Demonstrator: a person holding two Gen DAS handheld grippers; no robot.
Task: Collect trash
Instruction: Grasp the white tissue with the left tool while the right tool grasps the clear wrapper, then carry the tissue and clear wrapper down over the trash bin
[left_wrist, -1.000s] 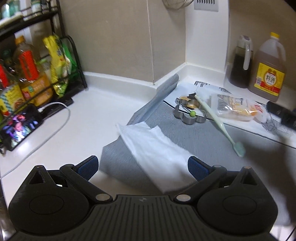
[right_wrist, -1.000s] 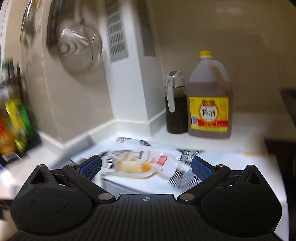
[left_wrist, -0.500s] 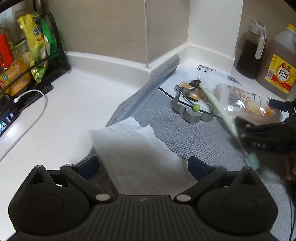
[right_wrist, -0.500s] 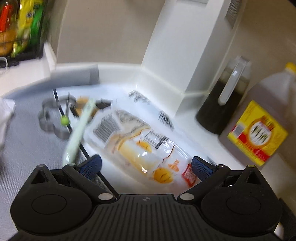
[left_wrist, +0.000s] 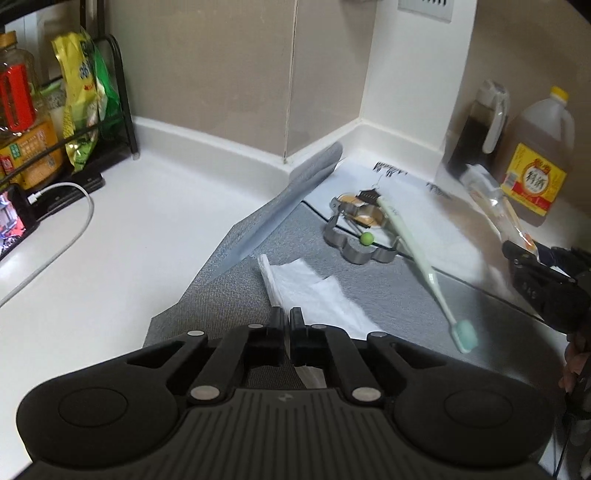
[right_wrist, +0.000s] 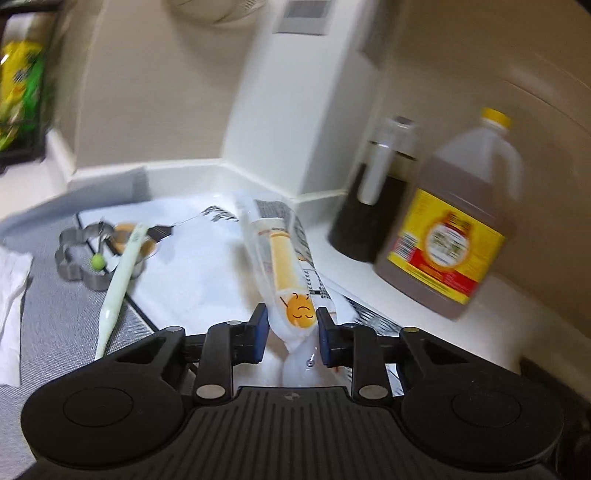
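Note:
A white tissue (left_wrist: 314, 291) lies on the grey mat (left_wrist: 388, 295), bunched into a fold. My left gripper (left_wrist: 287, 317) is shut on the tissue's near edge. A clear plastic wrapper (right_wrist: 284, 258) with yellow print rises from the counter, gathered between the blue pads (right_wrist: 260, 325) of my right gripper (right_wrist: 290, 326). The jaws are closing and press on its lower end. In the left wrist view the right gripper (left_wrist: 517, 254) appears at the right edge with the wrapper (left_wrist: 491, 199) standing up from it.
A pale green toothbrush (left_wrist: 417, 258) and a metal flower-shaped cutter (left_wrist: 354, 247) lie on the mat. A dark bottle (right_wrist: 373, 206) and an amber jug (right_wrist: 458, 236) stand at the wall. A rack with packets (left_wrist: 85, 110) and a white cable (left_wrist: 66, 236) are on the left.
Both grippers went from wide open to closed. The left one closed on the tissue, which crumpled into a fold. The right one closed on the wrapper and tipped it up off the counter.

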